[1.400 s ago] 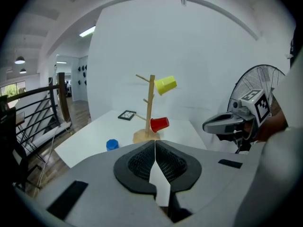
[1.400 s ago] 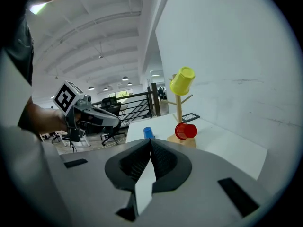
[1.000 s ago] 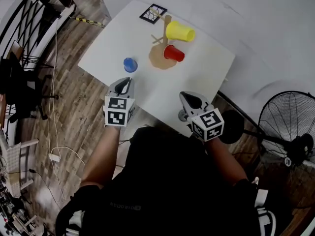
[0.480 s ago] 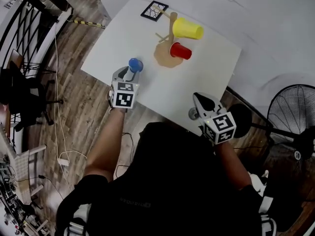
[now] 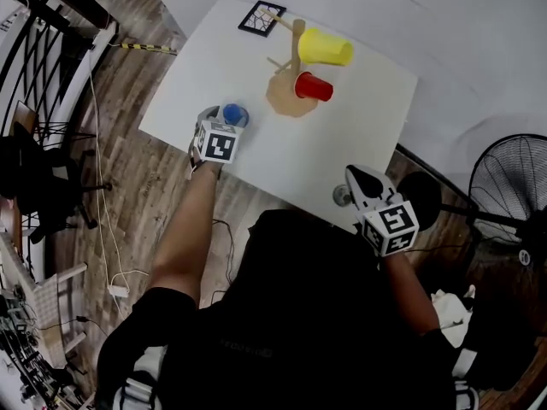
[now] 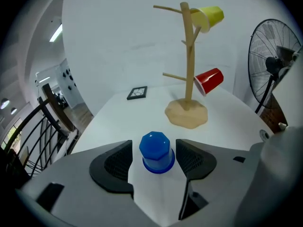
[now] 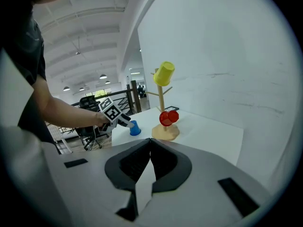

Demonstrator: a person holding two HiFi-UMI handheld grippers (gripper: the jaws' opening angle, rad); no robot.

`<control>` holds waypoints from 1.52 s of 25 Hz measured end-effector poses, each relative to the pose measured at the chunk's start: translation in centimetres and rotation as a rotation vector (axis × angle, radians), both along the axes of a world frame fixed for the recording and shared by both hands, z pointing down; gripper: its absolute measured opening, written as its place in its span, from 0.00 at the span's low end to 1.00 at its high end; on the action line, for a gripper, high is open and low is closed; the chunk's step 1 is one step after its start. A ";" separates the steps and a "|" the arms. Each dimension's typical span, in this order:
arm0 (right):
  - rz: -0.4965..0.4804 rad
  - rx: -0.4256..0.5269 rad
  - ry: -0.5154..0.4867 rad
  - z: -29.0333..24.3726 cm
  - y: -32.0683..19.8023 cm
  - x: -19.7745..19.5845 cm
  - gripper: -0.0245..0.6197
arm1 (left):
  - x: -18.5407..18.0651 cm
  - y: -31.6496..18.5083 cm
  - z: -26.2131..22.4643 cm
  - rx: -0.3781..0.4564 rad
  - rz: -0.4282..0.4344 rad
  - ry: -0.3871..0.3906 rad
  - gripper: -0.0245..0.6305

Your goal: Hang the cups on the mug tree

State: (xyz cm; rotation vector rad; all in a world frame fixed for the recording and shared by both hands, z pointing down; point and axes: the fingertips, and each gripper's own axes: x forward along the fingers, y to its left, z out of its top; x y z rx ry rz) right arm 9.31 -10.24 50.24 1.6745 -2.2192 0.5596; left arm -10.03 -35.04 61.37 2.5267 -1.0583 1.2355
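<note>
Counter (image 5: 363, 148): white, square, matt top.
Floor (image 5: 128, 178): dark wood planks, worn.
Wall (image 5: 479, 32): plain white, just behind the counter.
Pedestal fan (image 5: 500, 186): black, round wire cage, near the counter's right corner.
Railing (image 5: 38, 45): black metal bars, far left.
Office chair (image 5: 34, 173): black, near the railing.
Floor strip (image 5: 147, 48): yellow and black, beside the counter's far-left edge.
Ceiling lights (image 7: 101, 76): round, lit.

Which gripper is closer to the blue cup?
Left. The left gripper has just been opening its jaws, which now stand either side of the blue cup without pressing it. The right gripper, shut, sits by the table's near edge.
</note>
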 end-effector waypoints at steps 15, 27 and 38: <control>0.007 0.006 0.008 -0.4 1.3 1.5 0.05 | 0.2 0.6 1.7 -0.052 -0.030 0.005 0.41; -0.098 0.021 -0.016 -1.4 0.7 1.6 0.05 | 1.5 5.3 -8.1 -0.021 -0.229 0.453 0.41; -0.161 0.044 -0.021 -2.5 1.2 2.9 0.05 | 4.5 5.9 -21.3 0.217 -0.184 0.667 0.41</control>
